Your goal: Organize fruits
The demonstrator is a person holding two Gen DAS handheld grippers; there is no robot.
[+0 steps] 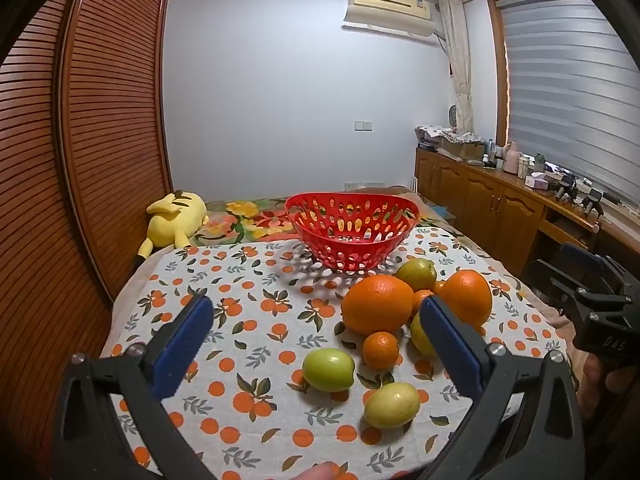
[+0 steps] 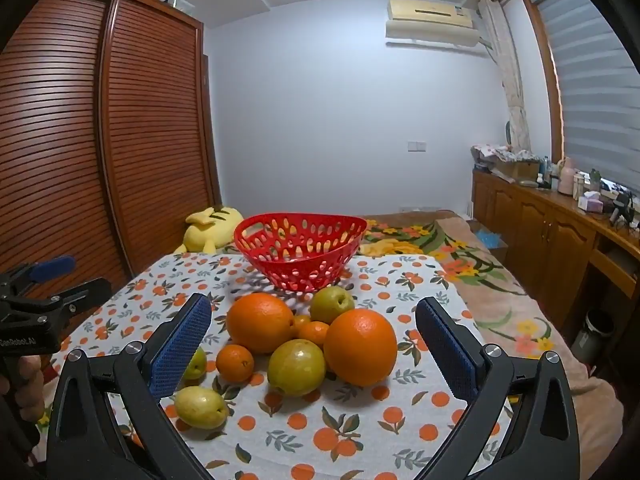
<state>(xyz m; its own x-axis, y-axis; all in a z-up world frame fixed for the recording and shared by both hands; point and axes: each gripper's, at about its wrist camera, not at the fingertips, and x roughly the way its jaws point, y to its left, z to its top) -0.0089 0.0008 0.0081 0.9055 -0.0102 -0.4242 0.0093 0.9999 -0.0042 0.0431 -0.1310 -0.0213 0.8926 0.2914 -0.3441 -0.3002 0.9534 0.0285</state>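
Left gripper (image 1: 316,320): jaws spread wide, nothing between them; above the patterned cloth (image 1: 248,320)
Right gripper (image 2: 314,322): jaws spread wide, holding nothing; facing the fruit pile
Fruit: two big oranges (image 2: 260,322) (image 2: 360,346), small mandarins (image 2: 235,363), green-yellow fruits (image 2: 297,367) clustered touching on the cloth; one green fruit (image 1: 329,369) just apart
Red basket (image 2: 300,246): behind the pile, on the cloth; appears empty

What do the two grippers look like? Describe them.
Both the left gripper and right gripper are matte black plastic frames with silver bolts at the pivots. Each finger carries a long blue textured pad. White lettering marks the bodies. No cables show.
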